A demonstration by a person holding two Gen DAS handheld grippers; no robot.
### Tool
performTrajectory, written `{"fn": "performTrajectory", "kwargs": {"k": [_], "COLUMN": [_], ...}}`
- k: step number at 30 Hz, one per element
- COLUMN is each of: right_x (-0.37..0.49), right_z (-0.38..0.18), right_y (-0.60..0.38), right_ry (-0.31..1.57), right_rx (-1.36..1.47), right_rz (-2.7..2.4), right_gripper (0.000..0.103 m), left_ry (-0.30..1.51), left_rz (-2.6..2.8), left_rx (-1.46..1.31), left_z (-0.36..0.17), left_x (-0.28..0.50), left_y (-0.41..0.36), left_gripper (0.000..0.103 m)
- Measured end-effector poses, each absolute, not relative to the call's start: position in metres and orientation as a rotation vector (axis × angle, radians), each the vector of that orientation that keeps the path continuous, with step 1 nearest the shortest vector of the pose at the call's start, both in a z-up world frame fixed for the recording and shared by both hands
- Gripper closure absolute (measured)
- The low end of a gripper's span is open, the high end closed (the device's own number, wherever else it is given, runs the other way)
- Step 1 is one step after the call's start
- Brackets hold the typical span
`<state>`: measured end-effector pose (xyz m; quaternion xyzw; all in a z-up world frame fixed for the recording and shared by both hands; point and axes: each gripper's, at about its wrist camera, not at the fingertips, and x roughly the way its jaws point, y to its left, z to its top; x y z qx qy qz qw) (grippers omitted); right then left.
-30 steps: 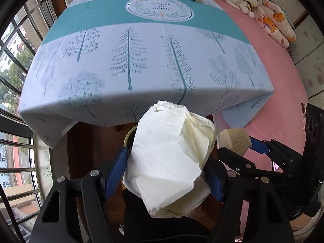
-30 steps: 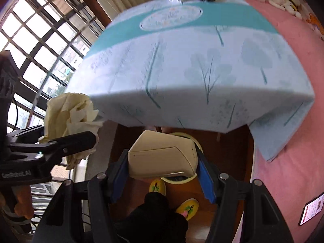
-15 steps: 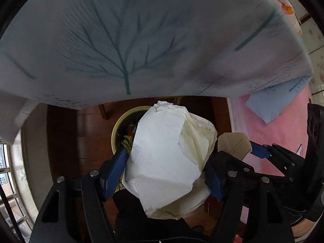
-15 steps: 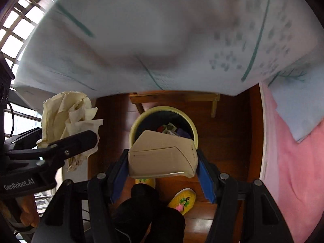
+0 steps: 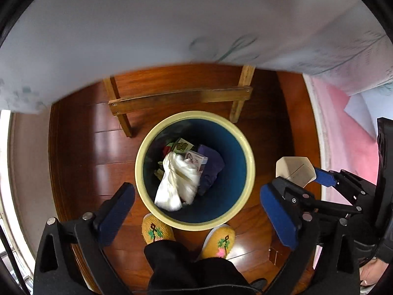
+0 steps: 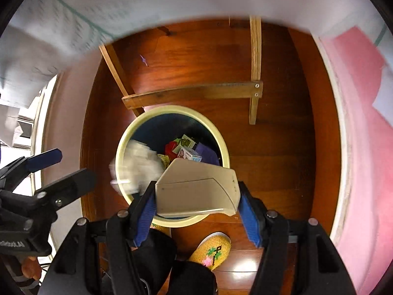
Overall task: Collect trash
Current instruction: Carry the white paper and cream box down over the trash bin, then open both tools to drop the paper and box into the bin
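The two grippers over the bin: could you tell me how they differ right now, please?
The left gripper is open and holds nothing, its jaws having just been opening; the right gripper is shut on a beige box. The left one's load, crumpled white paper, already lies in the bin; the right one's box is still outside it. Both point down at the bin.
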<state>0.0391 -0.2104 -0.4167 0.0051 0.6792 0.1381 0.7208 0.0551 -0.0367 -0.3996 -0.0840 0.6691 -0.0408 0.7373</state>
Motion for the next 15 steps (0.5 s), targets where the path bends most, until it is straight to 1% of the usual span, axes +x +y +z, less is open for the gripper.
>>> {"fn": "performTrajectory", "kwargs": {"k": [6,15], "right_x": [0.038,0.047], "right_z": [-0.433,-0.433], "right_y": [-0.2,-0.177], "right_ry": [1.515,1.546], "right_rx": [0.027,0.076], "right_rz": [0.327,0.361], "right_gripper": [0.041,0.04], "left_ry": [1.448,1.407], "left_rz": [-0.035,0.045], "left_rx": [-0.172,-0.168], "left_z": [-0.409,-0.401], "left_x": [0.046,0.039], "left_y": [-0.019,0.003], "left_gripper": [0.001,0.001]}}
